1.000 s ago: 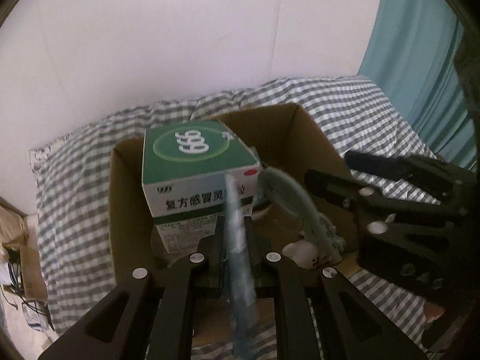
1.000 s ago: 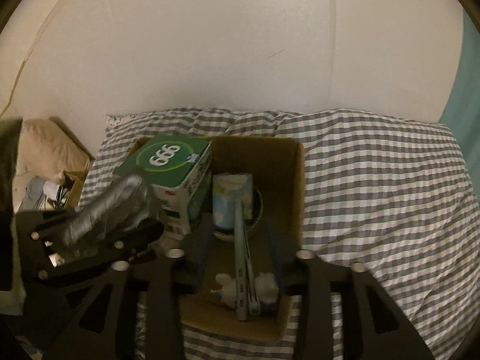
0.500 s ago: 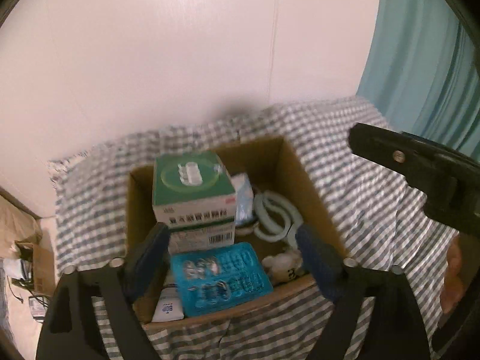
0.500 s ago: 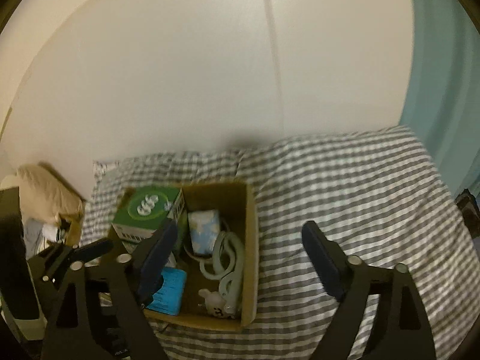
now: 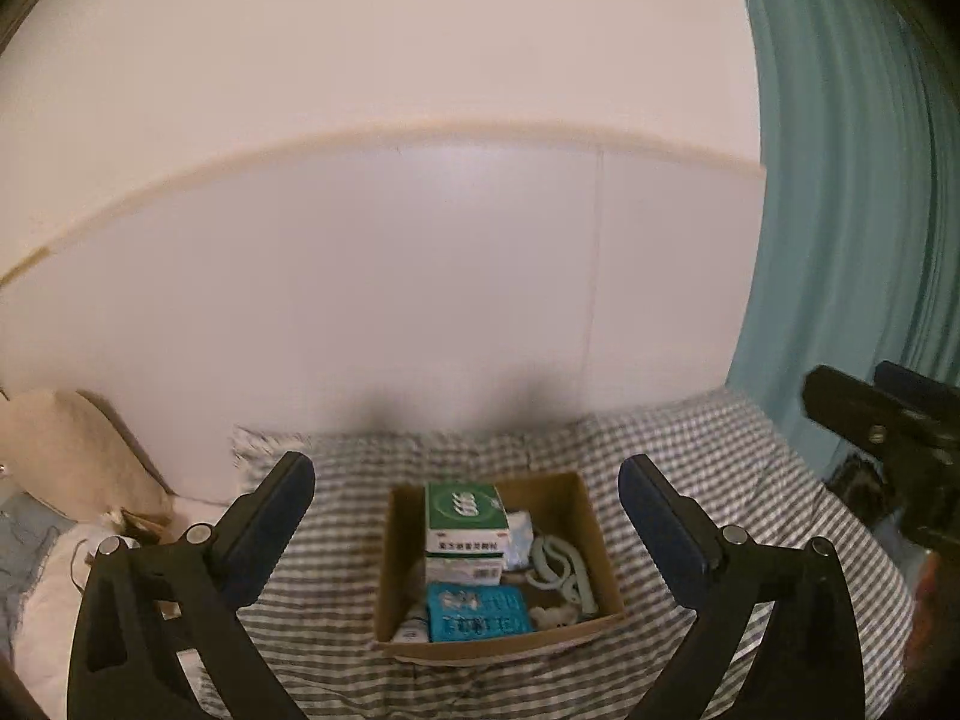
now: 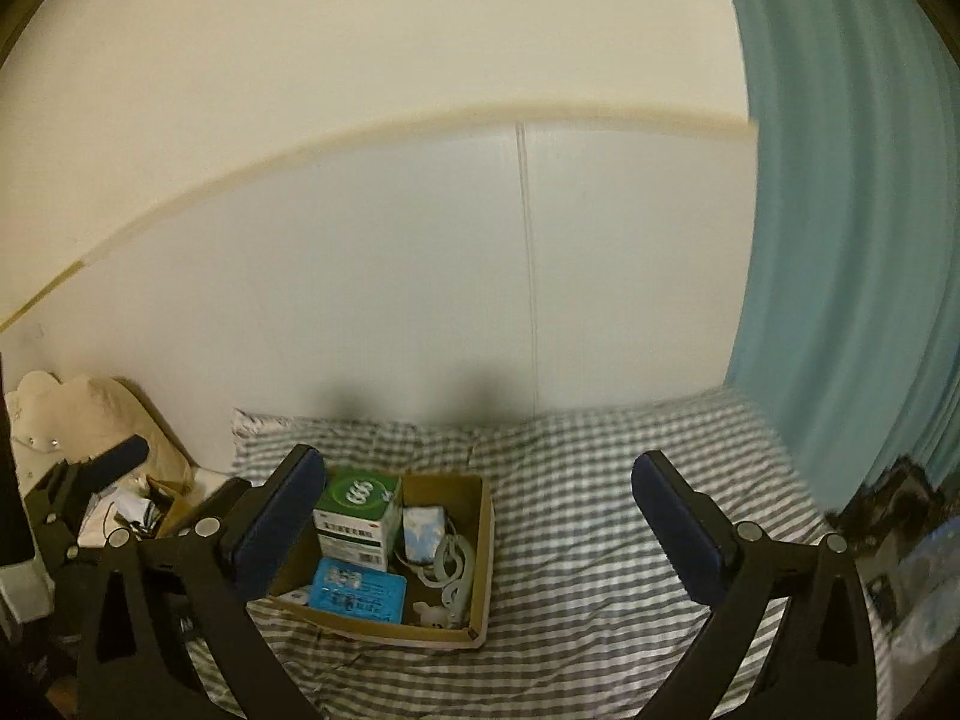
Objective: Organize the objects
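An open cardboard box (image 5: 600, 546) lies on the checked bedspread, small and well below both grippers. It holds a green-and-white medicine box (image 5: 465, 507), a flat blue pack (image 5: 477, 612), a pale green looped item (image 5: 561, 564) and a small white toy (image 5: 555, 618). My left gripper (image 5: 465, 471) hangs high above the box, jaws opening wide with nothing between them. My right gripper (image 6: 478, 462) is also high and back, jaws opening, empty. In the right wrist view the box (image 6: 480, 540) sits lower left, with the medicine box (image 6: 360, 495) and blue pack (image 6: 360, 591) inside.
The checked bedspread (image 6: 600, 540) runs to a white wall (image 5: 420, 300). A teal curtain (image 6: 840, 240) hangs at the right. A beige cushion (image 5: 72, 456) and floor clutter (image 6: 126, 510) lie left of the bed. The other gripper's frame (image 5: 888, 426) shows at the right edge.
Both grippers went from shut to wide open, letting go of the blue pack and the pale green item, which now lie in the box. Both rose and pulled back.
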`<act>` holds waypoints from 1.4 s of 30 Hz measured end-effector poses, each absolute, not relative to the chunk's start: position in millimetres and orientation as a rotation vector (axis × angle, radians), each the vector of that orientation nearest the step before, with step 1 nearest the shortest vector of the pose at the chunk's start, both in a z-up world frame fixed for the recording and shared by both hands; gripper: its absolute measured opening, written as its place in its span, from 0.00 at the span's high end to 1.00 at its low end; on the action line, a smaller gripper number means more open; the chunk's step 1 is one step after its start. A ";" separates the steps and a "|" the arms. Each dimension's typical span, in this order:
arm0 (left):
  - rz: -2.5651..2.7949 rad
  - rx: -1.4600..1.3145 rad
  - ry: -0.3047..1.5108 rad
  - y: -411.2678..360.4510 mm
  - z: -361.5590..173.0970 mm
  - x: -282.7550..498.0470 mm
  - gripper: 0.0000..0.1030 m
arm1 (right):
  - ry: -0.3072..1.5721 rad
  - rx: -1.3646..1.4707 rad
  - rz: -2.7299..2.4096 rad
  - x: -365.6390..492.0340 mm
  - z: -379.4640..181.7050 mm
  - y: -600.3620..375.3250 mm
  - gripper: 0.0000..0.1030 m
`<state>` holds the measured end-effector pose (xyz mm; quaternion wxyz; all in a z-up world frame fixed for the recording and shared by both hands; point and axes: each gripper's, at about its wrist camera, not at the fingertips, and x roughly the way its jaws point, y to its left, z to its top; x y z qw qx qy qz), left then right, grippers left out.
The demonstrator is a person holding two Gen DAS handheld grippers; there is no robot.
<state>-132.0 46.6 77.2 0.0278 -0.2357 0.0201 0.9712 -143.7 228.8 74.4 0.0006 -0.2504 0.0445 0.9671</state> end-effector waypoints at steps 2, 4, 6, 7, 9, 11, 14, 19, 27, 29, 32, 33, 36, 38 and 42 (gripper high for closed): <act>3.026 -0.669 0.045 38.9 88.1 -113.1 0.00 | 0.111 -0.726 3.056 -121.7 91.0 225.7 0.00; 3.046 -0.631 0.030 33.5 95.0 -98.6 0.00 | 0.088 -0.665 3.066 -97.0 105.7 223.7 0.00; 3.062 -0.597 0.017 27.1 99.6 -84.8 0.00 | 0.088 -0.624 3.078 -76.8 114.4 223.2 0.00; 3.071 -0.580 0.012 24.6 100.0 -79.0 0.00 | 0.083 -0.613 3.082 -70.2 116.1 222.6 0.00; 3.075 -0.551 0.005 18.8 101.6 -66.8 0.00 | 0.055 -0.596 3.082 -57.5 116.8 219.9 0.00; 3.094 -0.522 0.010 15.4 101.3 -57.0 0.00 | 0.007 -0.589 3.081 -48.6 112.2 215.2 0.00; 3.110 -0.489 0.014 12.0 91.7 -44.5 0.00 | -0.055 -0.575 3.076 -42.6 97.2 208.7 0.00; 3.110 -0.515 0.054 14.9 54.3 -35.0 0.00 | -0.061 -0.562 3.080 -48.2 54.4 206.9 0.00; 3.098 -0.703 0.096 23.9 -15.7 -49.6 0.00 | -0.048 -0.689 3.021 -71.6 -5.1 209.8 0.00; 3.094 -0.720 0.074 22.5 -15.7 -46.7 0.00 | -0.046 -0.711 3.017 -72.4 -9.3 210.1 0.00; 3.115 -0.702 0.039 18.6 -14.0 -46.8 0.00 | -0.059 -0.714 3.022 -74.1 -13.8 205.6 0.00; 3.122 -0.694 0.027 17.3 -12.6 -46.6 0.00 | -0.064 -0.719 3.021 -72.7 -13.3 204.2 0.00; 3.126 -0.690 -0.010 11.9 -9.5 -44.6 0.00 | -0.058 -0.731 3.022 -71.9 -16.1 203.3 0.00; 3.132 -0.692 -0.020 9.6 -8.5 -44.0 0.00 | -0.059 -0.742 3.024 -71.4 -17.2 202.0 0.00; 3.136 -0.699 -0.040 6.9 -8.9 -46.5 0.00 | -0.081 -0.729 3.026 -70.1 -15.9 199.0 0.00</act>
